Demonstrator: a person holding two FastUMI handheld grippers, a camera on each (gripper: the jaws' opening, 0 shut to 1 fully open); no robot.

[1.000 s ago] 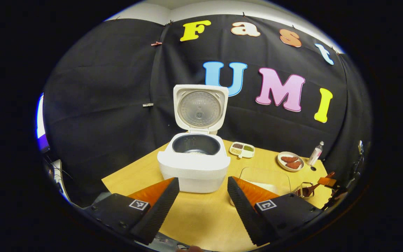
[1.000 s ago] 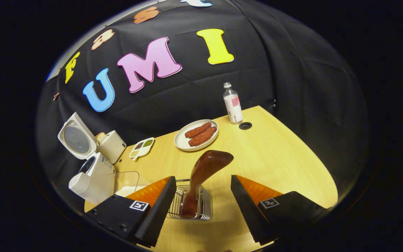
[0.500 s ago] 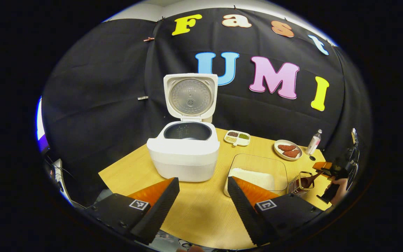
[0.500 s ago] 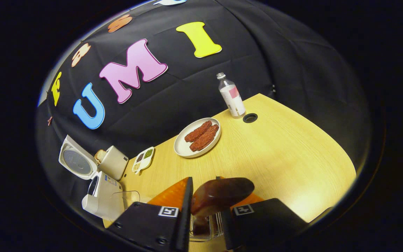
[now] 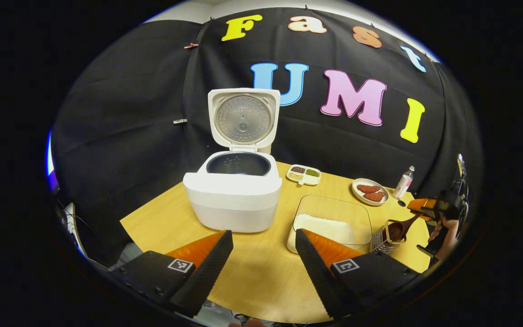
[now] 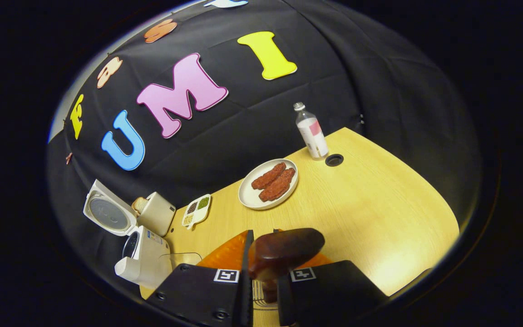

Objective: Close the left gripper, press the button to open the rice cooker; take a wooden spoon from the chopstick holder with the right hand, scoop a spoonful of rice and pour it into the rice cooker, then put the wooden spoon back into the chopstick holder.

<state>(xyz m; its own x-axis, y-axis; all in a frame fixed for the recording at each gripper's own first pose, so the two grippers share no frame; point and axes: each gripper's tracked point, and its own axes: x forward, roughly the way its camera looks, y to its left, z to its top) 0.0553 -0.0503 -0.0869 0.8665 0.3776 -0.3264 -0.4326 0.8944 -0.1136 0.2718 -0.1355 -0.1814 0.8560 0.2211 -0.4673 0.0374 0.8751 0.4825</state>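
The white rice cooker (image 5: 232,200) stands open, its lid (image 5: 243,118) upright and the dark inner pot bare. My left gripper (image 5: 263,234) is open, hanging well in front of the cooker with nothing between its fingers. To the cooker's right lies a glass dish of white rice (image 5: 329,222). Beyond it is the wire chopstick holder (image 5: 382,238), with the wooden spoon (image 5: 400,229) leaning out of it. My right gripper (image 6: 266,274) is shut on the spoon's dark brown handle (image 6: 286,247), right above the holder (image 6: 258,296). The cooker (image 6: 145,259) shows far left in the right gripper view.
A plate of sausages (image 6: 268,184), a small sectioned dish (image 6: 196,210) and a bottle (image 6: 311,134) beside a table hole (image 6: 334,160) sit at the back. A toaster with bread (image 6: 157,213) stands behind the cooker. A hand (image 5: 443,227) holds the right gripper.
My right gripper came down over the spoon and shut on its handle. My left gripper drew back from the cooker, bringing the rice dish into view.
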